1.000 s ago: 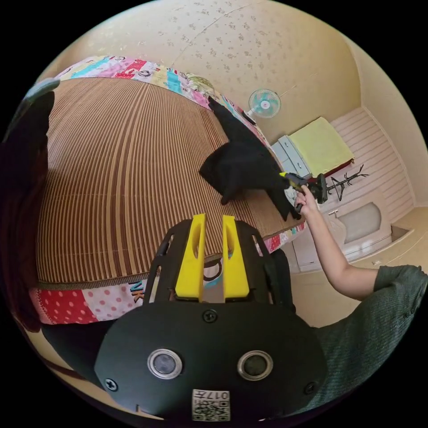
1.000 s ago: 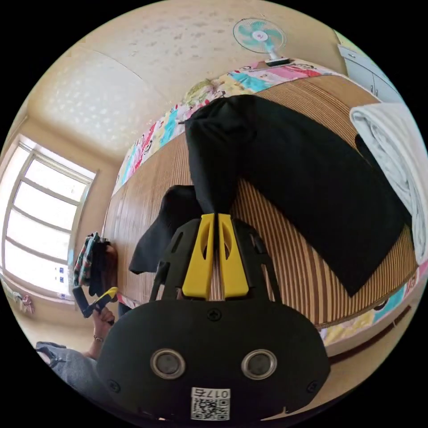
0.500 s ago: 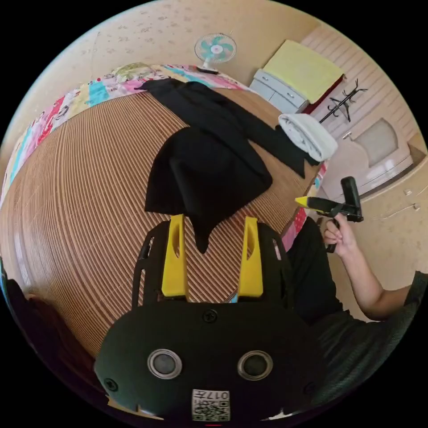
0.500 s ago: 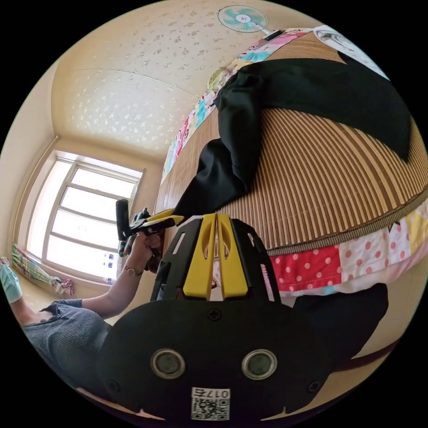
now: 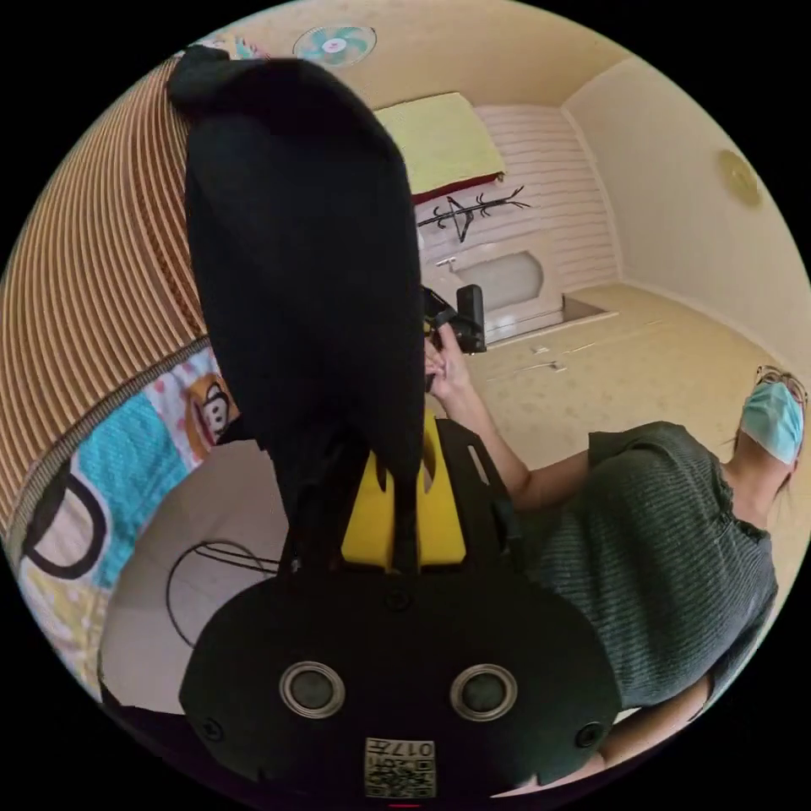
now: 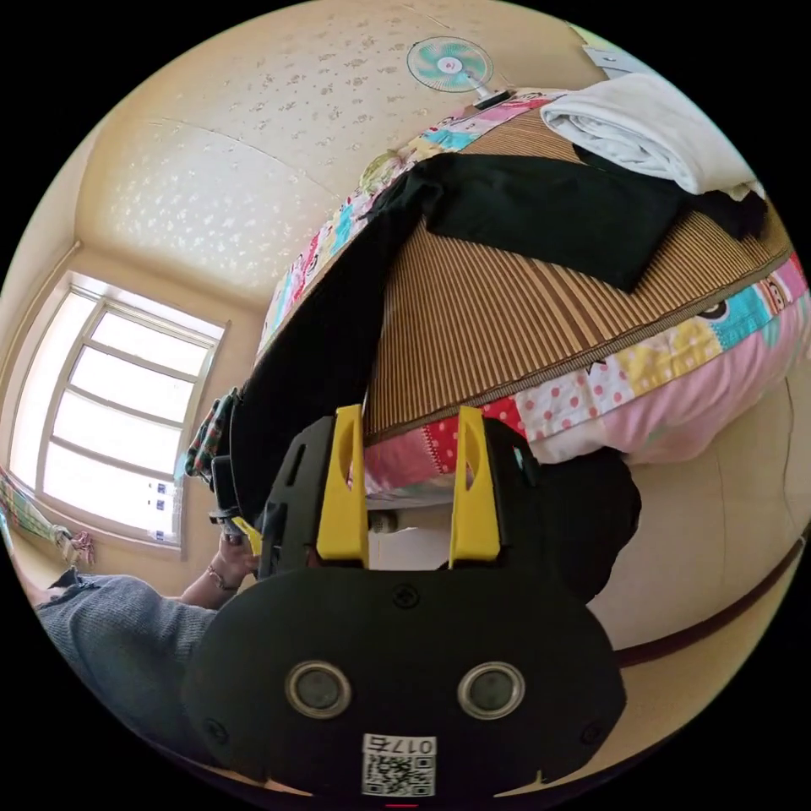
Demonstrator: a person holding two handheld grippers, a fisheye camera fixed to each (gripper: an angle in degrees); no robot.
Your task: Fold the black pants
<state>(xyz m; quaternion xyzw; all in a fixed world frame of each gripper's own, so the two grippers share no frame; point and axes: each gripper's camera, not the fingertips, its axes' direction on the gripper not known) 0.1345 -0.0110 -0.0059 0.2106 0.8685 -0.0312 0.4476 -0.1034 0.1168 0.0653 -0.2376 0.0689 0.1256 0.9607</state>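
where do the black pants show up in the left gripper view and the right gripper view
Left gripper view: the black cloth pants hang from the left claw, upper centre-left.
Right gripper view: they run as a dark band from the striped woven mat down to lower left.
Shared landmark: teal wall fan.

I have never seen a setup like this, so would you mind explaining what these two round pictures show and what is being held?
A person holds a handheld claw in each hand, and a fisheye camera rides on each. In the left gripper view, the left claw has its yellow jaws closed on the black pants, which hang in front of the lens. In the right gripper view, the right claw is open and holds nothing. Behind it is a bed with a striped bamboo mat; more of the black pants lie on it beside a rolled white blanket.
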